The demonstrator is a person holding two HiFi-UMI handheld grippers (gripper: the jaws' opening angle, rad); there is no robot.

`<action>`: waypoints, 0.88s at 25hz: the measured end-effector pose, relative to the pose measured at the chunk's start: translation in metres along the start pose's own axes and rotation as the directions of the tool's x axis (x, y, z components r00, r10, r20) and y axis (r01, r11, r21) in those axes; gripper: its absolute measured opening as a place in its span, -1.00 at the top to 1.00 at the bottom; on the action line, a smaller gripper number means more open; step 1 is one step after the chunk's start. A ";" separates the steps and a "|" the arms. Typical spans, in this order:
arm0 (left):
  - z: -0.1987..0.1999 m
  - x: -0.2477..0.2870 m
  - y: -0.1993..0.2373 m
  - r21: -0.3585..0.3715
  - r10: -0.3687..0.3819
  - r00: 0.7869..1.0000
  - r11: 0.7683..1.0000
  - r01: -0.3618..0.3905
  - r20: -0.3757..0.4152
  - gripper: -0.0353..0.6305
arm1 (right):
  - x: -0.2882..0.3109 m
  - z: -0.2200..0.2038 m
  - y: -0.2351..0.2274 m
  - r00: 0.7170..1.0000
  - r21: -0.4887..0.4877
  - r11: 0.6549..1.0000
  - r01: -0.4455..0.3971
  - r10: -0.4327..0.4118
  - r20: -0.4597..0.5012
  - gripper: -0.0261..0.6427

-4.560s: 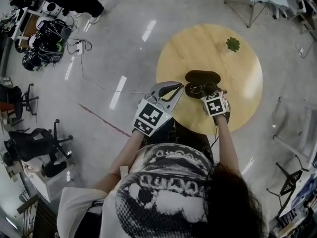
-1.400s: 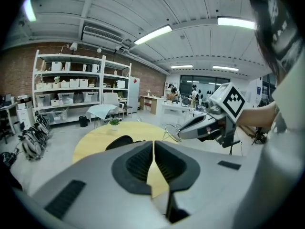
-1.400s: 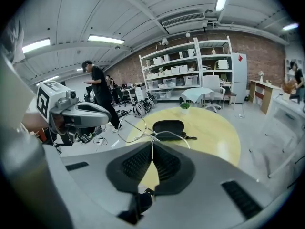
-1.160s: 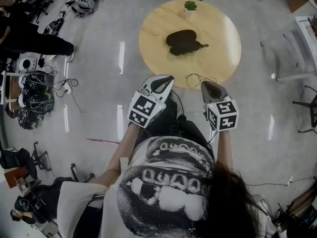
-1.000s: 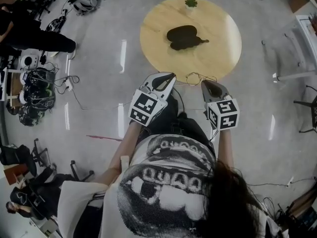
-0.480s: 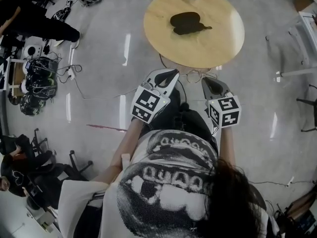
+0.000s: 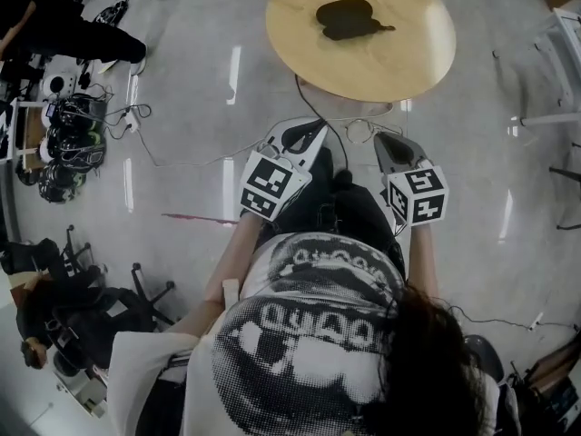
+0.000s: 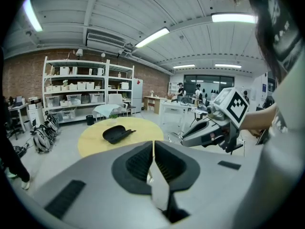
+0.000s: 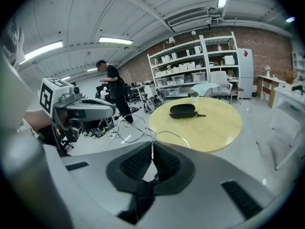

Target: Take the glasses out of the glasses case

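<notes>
Right gripper (image 7: 381,138): centre right of frame, forearm stretched forward, tilted downward, jaws pinching wire-framed glasses (image 7: 361,131). Left gripper (image 7: 311,127): centre left, parallel, jaws together, empty. Glasses case (image 7: 349,17): on round table (image 7: 408,57), top of frame.

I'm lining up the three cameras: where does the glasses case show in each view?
Head view: case at top centre, on the round table.
Left gripper view: case left of centre, at mid-height, on the table.
Right gripper view: case just right of centre, on the table.
Shared landmark: the round table.
</notes>
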State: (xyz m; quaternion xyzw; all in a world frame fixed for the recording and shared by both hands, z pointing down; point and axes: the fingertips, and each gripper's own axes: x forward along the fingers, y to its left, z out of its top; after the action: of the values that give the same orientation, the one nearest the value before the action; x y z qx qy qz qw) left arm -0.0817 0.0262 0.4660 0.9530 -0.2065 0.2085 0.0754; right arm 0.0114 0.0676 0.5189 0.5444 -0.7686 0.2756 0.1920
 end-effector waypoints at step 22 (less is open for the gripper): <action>-0.004 -0.005 -0.007 -0.003 -0.033 0.999 0.999 0.033 0.023 0.84 | 0.009 -0.010 0.009 0.997 -0.085 0.994 -0.073 0.071 -0.035 0.89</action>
State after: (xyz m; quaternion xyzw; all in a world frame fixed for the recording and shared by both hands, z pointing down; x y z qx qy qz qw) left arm -0.0845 0.0353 0.4673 0.9585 -0.1919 0.1958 0.0783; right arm -0.0005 0.0696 0.5298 0.5031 -0.7958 0.2573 0.2175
